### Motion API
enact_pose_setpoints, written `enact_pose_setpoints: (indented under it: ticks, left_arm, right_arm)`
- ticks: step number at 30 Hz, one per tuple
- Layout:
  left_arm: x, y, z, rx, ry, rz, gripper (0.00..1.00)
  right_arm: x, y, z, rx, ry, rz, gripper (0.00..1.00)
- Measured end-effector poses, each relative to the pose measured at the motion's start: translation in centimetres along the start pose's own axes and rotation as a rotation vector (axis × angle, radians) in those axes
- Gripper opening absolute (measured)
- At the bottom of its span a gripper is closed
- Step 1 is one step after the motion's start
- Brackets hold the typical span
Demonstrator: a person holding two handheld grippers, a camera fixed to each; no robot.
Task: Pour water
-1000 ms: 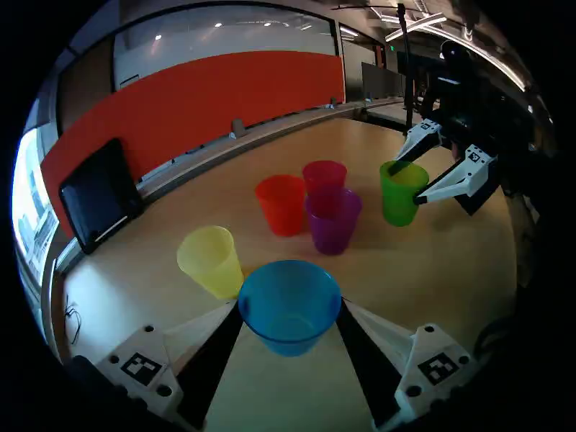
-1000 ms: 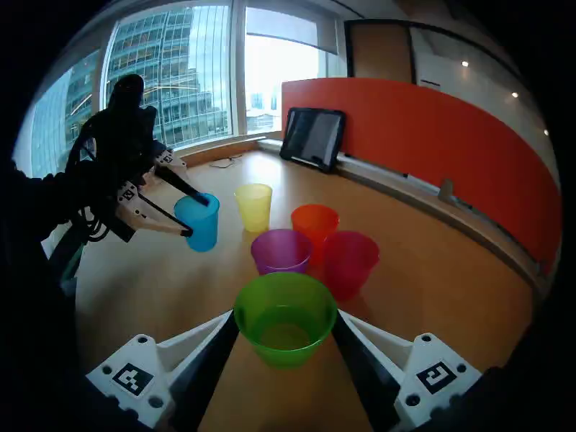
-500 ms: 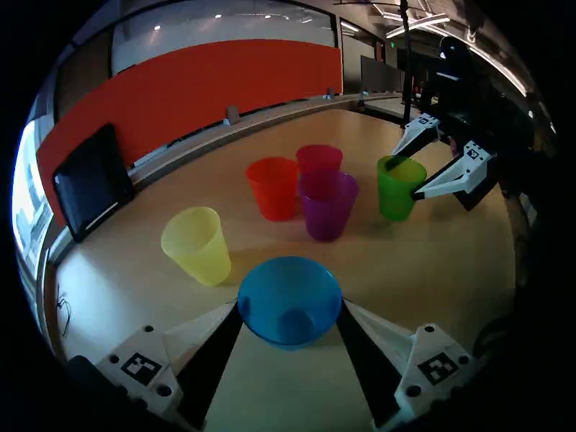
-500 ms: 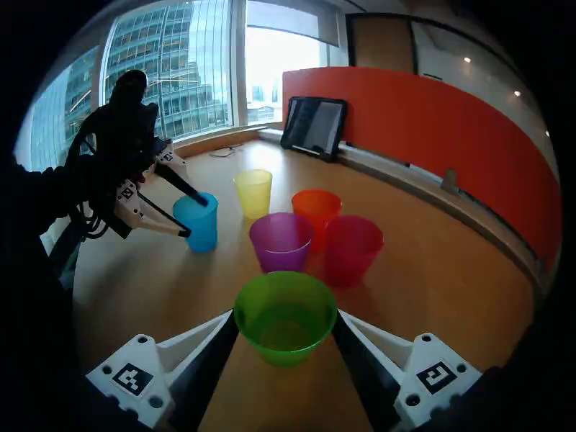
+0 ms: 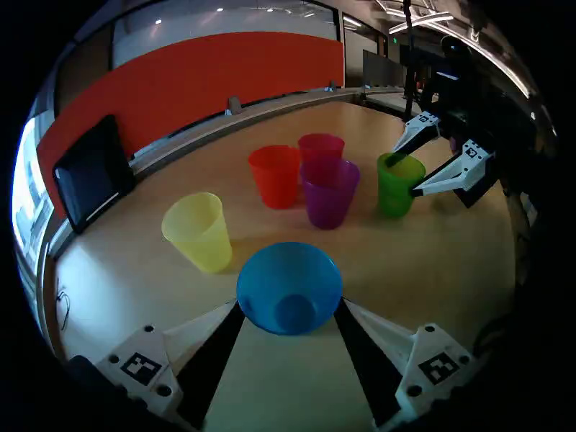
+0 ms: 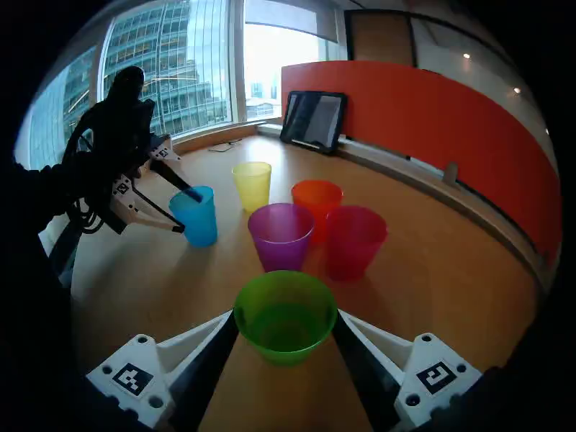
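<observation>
Left tongs (image 5: pixel 288 305): clamped on blue cup (image 5: pixel 289 277).
Right tongs (image 5: pixel 403 175): clamped on green cup (image 5: pixel 394 198).
Left gripper view: green cup upper right, blue cup lower centre.

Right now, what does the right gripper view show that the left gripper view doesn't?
Right gripper view: the green cup's inside, the left tongs clamped on the blue cup from afar, and the tall windows in full. Left gripper view: the blue cup's inside, the right tongs on the green cup from afar, ceiling light strips. Both: table, orange wall, dark screen, yellow cup, orange cup, purple cup, red cup.
</observation>
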State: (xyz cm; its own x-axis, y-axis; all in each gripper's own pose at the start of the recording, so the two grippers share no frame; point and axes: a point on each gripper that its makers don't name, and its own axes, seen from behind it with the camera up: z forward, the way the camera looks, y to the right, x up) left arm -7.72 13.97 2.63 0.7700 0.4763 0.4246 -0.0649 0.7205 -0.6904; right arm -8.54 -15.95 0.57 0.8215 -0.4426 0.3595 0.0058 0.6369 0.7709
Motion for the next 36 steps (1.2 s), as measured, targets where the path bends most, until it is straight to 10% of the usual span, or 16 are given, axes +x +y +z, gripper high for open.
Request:
enact_pose_setpoints:
  ticks: [20,36]
  left_arm:
    - [-1.9,0.3,-2.9,0.043,0.013,-0.067,0.96]
    - [-1.6,0.2,-7.1,0.110,0.117,-0.108,0.96]
  right_arm:
    - [-1.4,-0.1,-0.7,-0.030,-0.012,0.001,1.00]
    - [-1.1,-0.4,-5.9,-0.134,0.076,0.021,1.00]
